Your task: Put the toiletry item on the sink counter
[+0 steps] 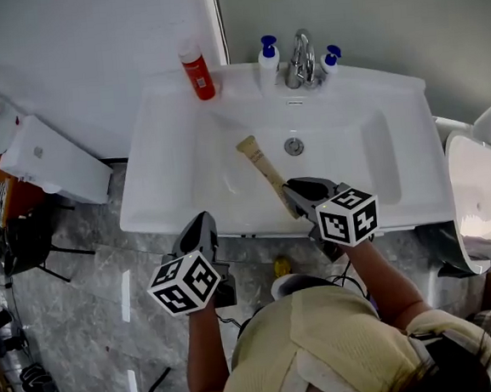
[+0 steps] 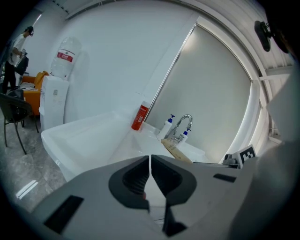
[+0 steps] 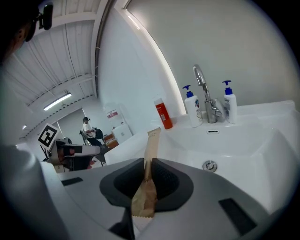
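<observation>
Over the sink (image 1: 160,147) basin, mid-frame, R gripper (image 1: 301,193) is clamped on tan tube (image 1: 260,166), which slants toward upper left. L gripper (image 1: 199,234), lower left off the front rim, jaws closed w/ nothing btwn. Red bottle (image 1: 198,71) stands on counter, top centre.

Red bottle (image 1: 198,69) upright left of chrome faucet (image 1: 302,58), blue-capped pump bottles (image 1: 269,63) flanking it, one per side. White water dispenser (image 1: 54,161) far left on grey floor (image 1: 91,281), toilet (image 1: 480,187) at right edge.

Left gripper (image 2: 150,161) fingers together, right gripper (image 3: 149,171) tight on tube (image 3: 153,140)
</observation>
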`<act>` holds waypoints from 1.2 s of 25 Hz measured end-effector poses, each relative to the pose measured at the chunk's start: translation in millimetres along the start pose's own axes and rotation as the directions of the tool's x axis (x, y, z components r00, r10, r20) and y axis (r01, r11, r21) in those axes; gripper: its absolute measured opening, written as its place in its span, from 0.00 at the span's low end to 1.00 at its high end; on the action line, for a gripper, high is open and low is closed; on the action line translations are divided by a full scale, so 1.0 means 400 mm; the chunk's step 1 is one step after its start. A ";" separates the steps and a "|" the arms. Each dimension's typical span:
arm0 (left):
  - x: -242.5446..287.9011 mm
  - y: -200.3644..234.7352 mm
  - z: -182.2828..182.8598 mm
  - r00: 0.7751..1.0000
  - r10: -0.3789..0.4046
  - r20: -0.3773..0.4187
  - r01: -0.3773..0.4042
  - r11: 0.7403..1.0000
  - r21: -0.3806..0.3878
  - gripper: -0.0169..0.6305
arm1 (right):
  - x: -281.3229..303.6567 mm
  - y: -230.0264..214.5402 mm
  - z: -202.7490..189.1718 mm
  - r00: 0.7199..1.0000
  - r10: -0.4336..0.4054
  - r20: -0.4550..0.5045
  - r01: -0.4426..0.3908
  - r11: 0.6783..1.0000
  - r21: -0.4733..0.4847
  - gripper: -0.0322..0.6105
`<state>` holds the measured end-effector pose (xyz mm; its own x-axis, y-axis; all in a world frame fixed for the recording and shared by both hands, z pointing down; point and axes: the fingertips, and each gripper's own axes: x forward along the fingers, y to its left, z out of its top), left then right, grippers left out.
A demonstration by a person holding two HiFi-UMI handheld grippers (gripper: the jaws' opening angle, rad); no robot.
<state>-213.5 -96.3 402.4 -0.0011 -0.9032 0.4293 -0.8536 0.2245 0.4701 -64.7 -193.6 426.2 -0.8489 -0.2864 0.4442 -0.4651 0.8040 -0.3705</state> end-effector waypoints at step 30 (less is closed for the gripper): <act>0.326 0.021 0.074 0.977 -0.105 -0.183 0.114 0.993 0.037 0.10 | 0.178 -0.177 0.013 0.993 -0.059 -0.103 0.067 0.995 0.076 0.16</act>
<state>-236.1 -223.0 439.6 0.1840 -0.8393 0.5116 -0.8670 0.1066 0.4868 -93.7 -273.4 479.9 -0.7896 -0.2776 0.5472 -0.5383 0.7415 -0.4006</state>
